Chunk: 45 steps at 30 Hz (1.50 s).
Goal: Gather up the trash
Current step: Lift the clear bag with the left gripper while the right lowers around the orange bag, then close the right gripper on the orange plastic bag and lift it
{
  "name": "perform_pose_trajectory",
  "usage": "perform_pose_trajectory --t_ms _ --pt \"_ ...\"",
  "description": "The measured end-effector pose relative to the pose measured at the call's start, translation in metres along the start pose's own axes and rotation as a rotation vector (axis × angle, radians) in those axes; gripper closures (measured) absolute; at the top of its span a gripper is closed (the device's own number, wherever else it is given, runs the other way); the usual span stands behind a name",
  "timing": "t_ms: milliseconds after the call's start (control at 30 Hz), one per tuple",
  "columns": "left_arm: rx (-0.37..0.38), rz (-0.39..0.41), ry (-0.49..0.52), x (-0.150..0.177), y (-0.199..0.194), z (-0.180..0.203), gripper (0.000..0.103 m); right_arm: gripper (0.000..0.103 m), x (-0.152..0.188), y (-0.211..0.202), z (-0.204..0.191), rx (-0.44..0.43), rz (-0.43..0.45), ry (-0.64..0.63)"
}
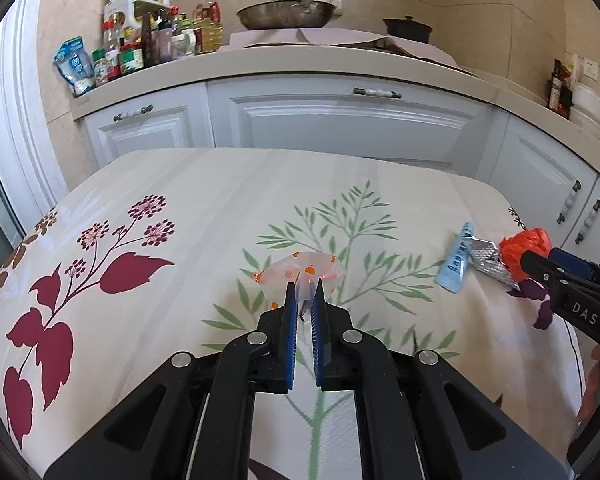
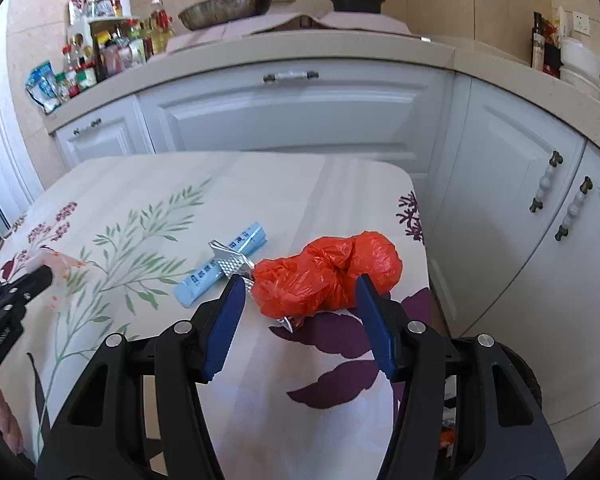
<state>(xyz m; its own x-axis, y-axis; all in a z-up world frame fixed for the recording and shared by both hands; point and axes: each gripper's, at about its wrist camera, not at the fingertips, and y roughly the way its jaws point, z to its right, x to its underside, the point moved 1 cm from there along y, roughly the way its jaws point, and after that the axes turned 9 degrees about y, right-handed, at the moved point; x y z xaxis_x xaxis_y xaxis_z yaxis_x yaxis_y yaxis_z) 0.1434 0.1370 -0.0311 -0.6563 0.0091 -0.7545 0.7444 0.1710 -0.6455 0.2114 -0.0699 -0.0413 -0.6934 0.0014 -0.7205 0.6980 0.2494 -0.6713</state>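
Observation:
My left gripper (image 1: 303,289) is shut on a clear plastic wrapper with orange dots (image 1: 300,270) on the floral tablecloth (image 1: 140,200). My right gripper (image 2: 300,284) is open, its blue pads on either side of a crumpled orange plastic bag (image 2: 328,272) near the table's right edge. The bag lies partly over a silver foil wrapper (image 2: 232,260), which crosses a light blue packet (image 2: 220,264). In the left wrist view the orange bag (image 1: 526,246), foil (image 1: 486,260) and blue packet (image 1: 458,260) sit at the right, with my right gripper (image 1: 540,268) at the bag.
White kitchen cabinets (image 1: 340,120) and a counter stand behind the table. On the counter are condiment bottles (image 1: 140,40), a pan (image 1: 288,12) and a dark pot (image 1: 408,28). A dark round bin (image 2: 520,376) shows below the table's right edge.

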Motion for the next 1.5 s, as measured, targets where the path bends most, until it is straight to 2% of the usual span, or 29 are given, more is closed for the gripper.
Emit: perform_pose_trajectory --t_ms 33,167,267,767,1500 --pt "0.0 -0.001 -0.004 0.001 0.001 -0.002 0.096 0.049 0.0 0.002 0.0 0.005 -0.01 -0.003" --pt "0.005 -0.005 -0.01 0.002 0.003 -0.005 0.096 0.078 0.002 0.006 0.0 -0.002 -0.033 -0.004" --pt "0.007 -0.007 -0.012 0.003 0.003 -0.007 0.096 0.09 0.004 0.004 -0.001 -0.004 -0.034 -0.016" --pt "0.018 0.0 -0.006 0.005 -0.004 0.0 0.096 0.094 0.017 -0.038 -0.004 -0.031 0.051 -0.059" --pt "0.039 0.034 0.028 0.019 -0.046 0.017 0.096 0.094 0.048 -0.096 -0.014 -0.068 0.098 -0.066"
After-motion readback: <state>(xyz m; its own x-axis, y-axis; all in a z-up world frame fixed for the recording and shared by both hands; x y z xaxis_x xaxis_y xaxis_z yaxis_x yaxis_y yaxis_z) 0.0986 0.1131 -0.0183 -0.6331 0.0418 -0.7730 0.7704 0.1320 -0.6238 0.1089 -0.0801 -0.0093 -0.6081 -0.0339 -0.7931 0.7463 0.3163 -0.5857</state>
